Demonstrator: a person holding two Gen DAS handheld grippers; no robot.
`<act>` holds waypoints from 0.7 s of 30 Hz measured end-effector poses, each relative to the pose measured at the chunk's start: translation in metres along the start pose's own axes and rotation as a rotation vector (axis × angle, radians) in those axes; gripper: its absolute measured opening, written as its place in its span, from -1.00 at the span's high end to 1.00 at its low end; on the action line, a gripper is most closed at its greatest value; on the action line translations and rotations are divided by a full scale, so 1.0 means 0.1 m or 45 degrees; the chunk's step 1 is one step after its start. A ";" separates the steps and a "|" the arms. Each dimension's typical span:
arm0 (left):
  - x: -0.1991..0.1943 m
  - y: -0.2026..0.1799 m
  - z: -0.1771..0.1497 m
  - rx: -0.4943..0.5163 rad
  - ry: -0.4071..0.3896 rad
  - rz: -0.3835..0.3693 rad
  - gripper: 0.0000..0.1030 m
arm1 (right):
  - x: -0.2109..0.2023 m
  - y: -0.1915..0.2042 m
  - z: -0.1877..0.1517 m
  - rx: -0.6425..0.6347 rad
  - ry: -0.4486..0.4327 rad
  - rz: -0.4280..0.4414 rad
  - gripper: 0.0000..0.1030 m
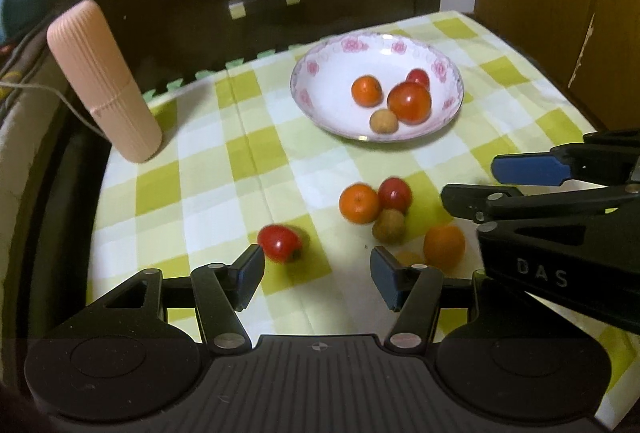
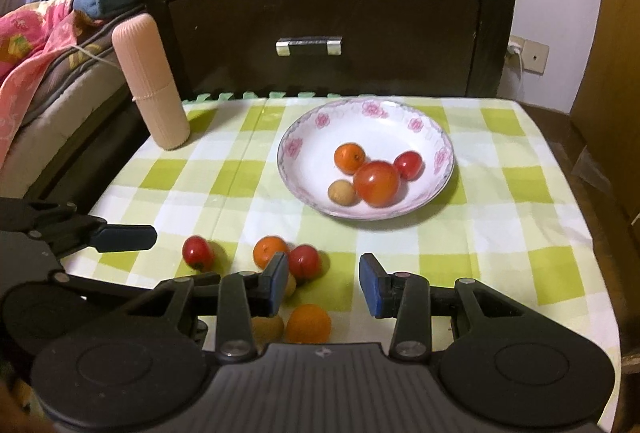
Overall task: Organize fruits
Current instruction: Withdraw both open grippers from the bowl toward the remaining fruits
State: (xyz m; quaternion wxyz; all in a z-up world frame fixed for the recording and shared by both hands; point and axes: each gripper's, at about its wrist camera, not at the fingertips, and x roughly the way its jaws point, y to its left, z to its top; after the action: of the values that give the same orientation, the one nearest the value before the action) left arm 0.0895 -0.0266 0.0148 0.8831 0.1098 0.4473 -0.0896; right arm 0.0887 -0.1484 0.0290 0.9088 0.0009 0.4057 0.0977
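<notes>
Both tongs hover open and empty over the checked counter point(image 2: 500, 193): left tongs point(image 1: 317, 275) beside a loose tomato point(image 1: 280, 243), right tongs point(image 2: 324, 283) above scattered fruit; four fruits sit in the floral bowl point(image 2: 304, 137).

Both tools are matte black plastic. The left gripper point(image 1: 317, 275) has dark blue pads, silver pivot screws and a ribbed base with round caps. The right gripper point(image 2: 323, 283) matches it, its side marked "DAS" in pale letters.
</notes>
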 end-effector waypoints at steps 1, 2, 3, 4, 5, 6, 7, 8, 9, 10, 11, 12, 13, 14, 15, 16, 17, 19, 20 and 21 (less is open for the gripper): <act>0.01 0.01 -0.01 -0.005 0.009 0.002 -0.29 | 0.01 0.01 -0.02 -0.006 0.009 -0.001 0.28; 0.02 0.03 -0.03 -0.012 0.019 0.004 -0.29 | 0.02 0.01 -0.04 -0.011 0.019 -0.003 0.28; 0.03 0.05 -0.04 -0.022 0.028 0.005 -0.29 | 0.03 0.02 -0.05 -0.013 0.030 -0.004 0.28; 0.03 0.08 -0.05 -0.033 0.036 0.004 -0.29 | 0.04 0.01 -0.07 -0.011 0.041 -0.005 0.28; 0.04 0.11 -0.05 -0.047 0.044 0.004 -0.29 | 0.05 0.00 -0.08 -0.004 0.052 -0.006 0.28; 0.04 0.13 -0.05 -0.059 0.047 0.004 -0.29 | 0.06 -0.02 -0.10 0.003 0.064 -0.009 0.28; 0.04 0.15 -0.05 -0.069 0.048 0.004 -0.29 | 0.07 -0.04 -0.11 0.013 0.077 -0.012 0.28; 0.03 0.17 -0.05 -0.079 0.048 0.004 -0.29 | 0.09 -0.06 -0.12 0.022 0.088 -0.015 0.28; 0.03 0.18 -0.05 -0.087 0.047 0.004 -0.29 | 0.10 -0.08 -0.13 0.029 0.099 -0.016 0.28; 0.02 0.19 -0.06 -0.092 0.047 0.003 -0.30 | 0.12 -0.09 -0.14 0.033 0.107 -0.016 0.28; 0.02 0.20 -0.06 -0.096 0.048 0.001 -0.30 | 0.13 -0.09 -0.15 0.034 0.113 -0.017 0.28; 0.03 0.20 -0.06 -0.099 0.050 -0.001 -0.30 | 0.14 -0.09 -0.16 0.030 0.121 -0.016 0.28; 0.03 0.21 -0.07 -0.102 0.053 -0.004 -0.30 | 0.14 -0.09 -0.17 0.027 0.125 -0.013 0.28; 0.03 0.22 -0.07 -0.106 0.056 -0.006 -0.30 | 0.15 -0.08 -0.17 0.023 0.130 -0.008 0.28; 0.04 0.23 -0.07 -0.111 0.056 -0.007 -0.30 | 0.16 -0.08 -0.18 0.016 0.137 -0.002 0.28; 0.04 0.24 -0.06 -0.119 0.057 -0.008 -0.31 | 0.18 -0.06 -0.19 0.009 0.144 0.004 0.28; 0.04 0.26 -0.06 -0.127 0.057 -0.010 -0.31 | 0.19 -0.06 -0.21 0.003 0.152 0.010 0.28; 0.05 0.28 -0.05 -0.141 0.061 -0.014 -0.32 | 0.23 -0.04 -0.23 -0.009 0.171 0.015 0.28; 0.06 0.28 -0.06 -0.143 0.065 -0.020 -0.32 | 0.25 -0.04 -0.25 -0.015 0.182 0.017 0.27; 0.07 0.28 -0.06 -0.142 0.071 -0.028 -0.32 | 0.27 -0.03 -0.26 -0.019 0.191 0.019 0.27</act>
State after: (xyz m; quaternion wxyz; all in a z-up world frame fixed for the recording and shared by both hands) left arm 0.0961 0.0016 0.0088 0.8740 0.0581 0.4772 -0.0711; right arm 0.0882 -0.1486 -0.0087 0.8750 -0.0102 0.4721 0.1072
